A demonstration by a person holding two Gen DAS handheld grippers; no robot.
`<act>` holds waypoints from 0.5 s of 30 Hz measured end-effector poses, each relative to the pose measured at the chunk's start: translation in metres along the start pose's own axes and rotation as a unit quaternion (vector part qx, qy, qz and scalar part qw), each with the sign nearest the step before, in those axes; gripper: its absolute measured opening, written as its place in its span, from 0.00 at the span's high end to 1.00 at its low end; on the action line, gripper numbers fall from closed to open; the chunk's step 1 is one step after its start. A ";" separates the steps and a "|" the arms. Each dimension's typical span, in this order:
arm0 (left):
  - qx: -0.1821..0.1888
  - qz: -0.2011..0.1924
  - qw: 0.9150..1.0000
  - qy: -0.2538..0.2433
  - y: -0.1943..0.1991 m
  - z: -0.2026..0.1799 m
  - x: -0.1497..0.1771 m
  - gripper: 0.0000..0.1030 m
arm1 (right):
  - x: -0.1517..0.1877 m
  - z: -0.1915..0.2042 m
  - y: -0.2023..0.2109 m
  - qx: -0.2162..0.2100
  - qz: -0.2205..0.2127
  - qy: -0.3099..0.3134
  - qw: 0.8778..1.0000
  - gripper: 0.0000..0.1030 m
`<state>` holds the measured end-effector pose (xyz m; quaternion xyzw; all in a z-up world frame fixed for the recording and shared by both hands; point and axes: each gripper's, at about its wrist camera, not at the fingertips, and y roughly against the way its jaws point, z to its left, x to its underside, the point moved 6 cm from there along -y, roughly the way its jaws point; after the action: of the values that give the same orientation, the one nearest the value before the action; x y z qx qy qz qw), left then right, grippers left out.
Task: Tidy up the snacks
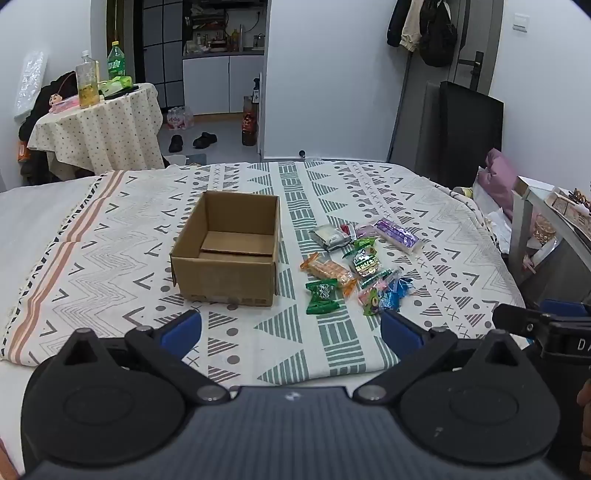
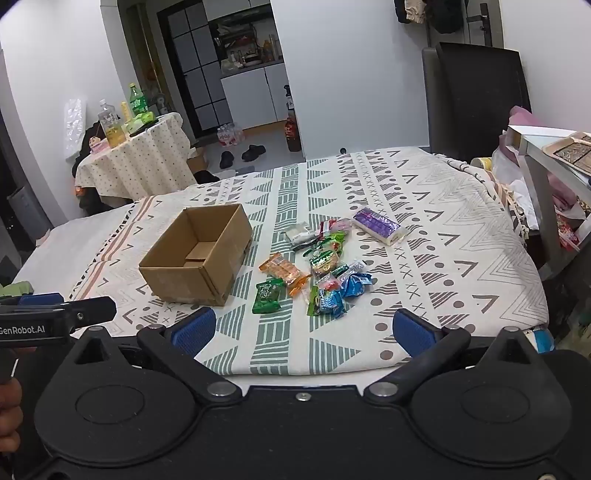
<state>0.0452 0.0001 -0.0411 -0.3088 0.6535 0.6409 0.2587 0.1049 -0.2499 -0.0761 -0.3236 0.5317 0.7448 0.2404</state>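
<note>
A lived-in home bedroom, bed [image 1: 110,229] under a patterned cloth, small round table [image 1: 99,125] draped in dotted cloth with drink bottles [image 1: 88,79], shoes [image 1: 205,139] on the floor, coats [image 1: 421,26] hung on the wall, kitchen cabinets [image 1: 221,81] through the doorway

We see bare patterned bedspread [image 1: 288,339] between both wide-open tongs and the things ahead. The open brown cardboard box [image 1: 225,254] stands left, the heap of colourful wrapped snacks [image 1: 354,266] right, a narrow cloth lane between them. A grey metal shelf frame [image 2: 535,177] crowds the bed's right edge.
</note>
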 end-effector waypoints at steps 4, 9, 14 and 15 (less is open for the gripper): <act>0.001 0.000 1.000 0.001 -0.001 -0.001 -0.001 0.00 | 0.000 0.000 -0.001 0.001 0.003 0.000 1.000 0.00; 0.003 -0.002 1.000 0.006 -0.004 0.001 0.000 0.00 | -0.001 -0.002 -0.001 0.001 0.004 0.000 1.000 0.00; 0.006 -0.001 1.000 0.004 -0.010 0.001 0.002 0.00 | 0.000 -0.005 -0.004 0.003 0.008 0.000 1.000 0.00; 0.007 -0.001 1.000 0.003 -0.009 -0.005 -0.002 0.00 | 0.000 -0.004 -0.004 0.003 0.007 0.001 1.000 0.00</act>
<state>0.0537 -0.0048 -0.0451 -0.3096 0.6581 0.6353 0.2598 0.1086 -0.2526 -0.0798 -0.3196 0.5364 0.7449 0.2352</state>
